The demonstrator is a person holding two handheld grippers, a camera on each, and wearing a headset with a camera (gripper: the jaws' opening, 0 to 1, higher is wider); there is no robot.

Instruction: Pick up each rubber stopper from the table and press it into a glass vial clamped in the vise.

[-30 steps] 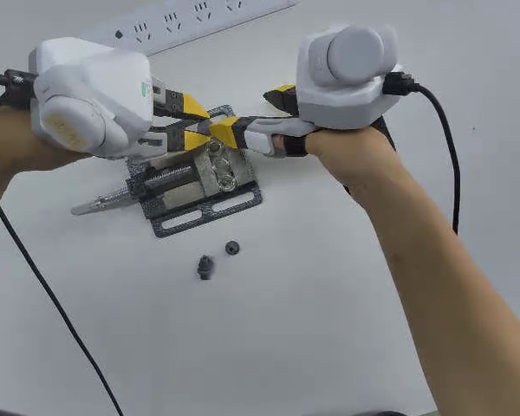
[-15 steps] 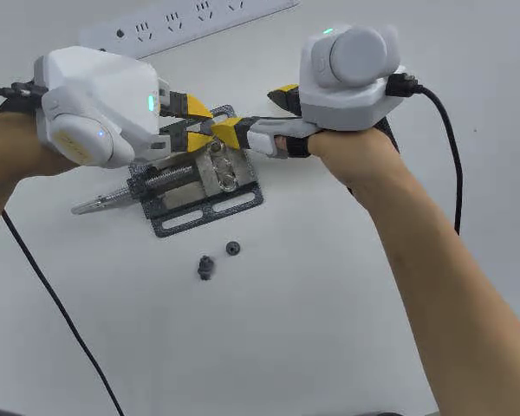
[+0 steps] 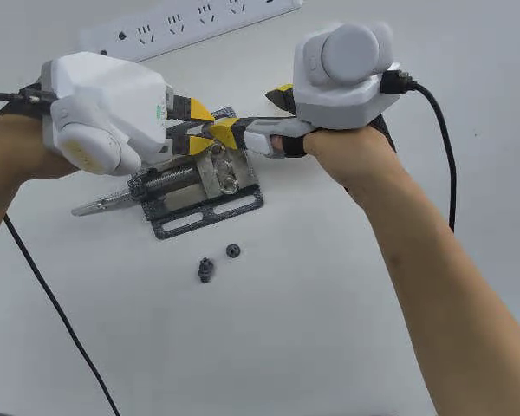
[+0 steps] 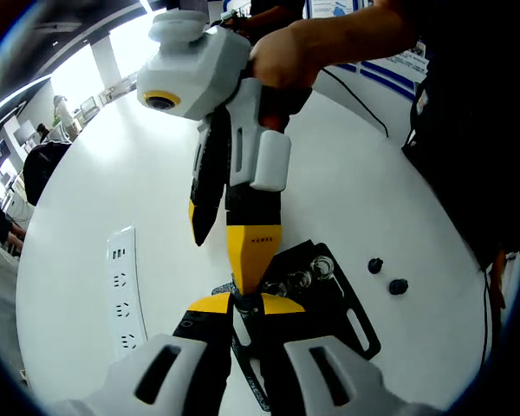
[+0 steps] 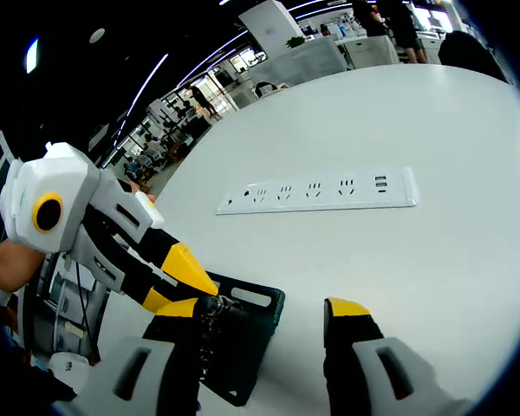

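The broad white counter carries everything. Above it the person holds the white-bodied left gripper and the white-bodied right gripper, whose yellow-tipped jaws meet over the vise. The long white power strip lies along the far edge of the counter. The dark metal vise sits near the middle, its silver screw handle pointing to the left in the head view. The left jaws are drawn close together with only a narrow gap. One jaw tip of the right gripper comes down right at that gap. Something small sits in the gap, but it cannot be told what it is or whether it is gripped. The right jaws are spread wide and hold nothing. One reaches the left gripper's tips, and the other hangs over bare counter. The clear glass vials stand clamped in the vise, just beyond and below the meeting jaw tips. A small dark rubber stopper and a second stopper lie on the counter near the vise, on the person's side. They sit just apart from each other and well clear of both pairs of jaws. The left gripper view looks down on the round vial mouths and on the narrowness of its own gap. The right gripper view makes plain how wide its own jaws stand, with the power strip's sockets beyond them. The head view gives the stoppers' place in front of the vise.
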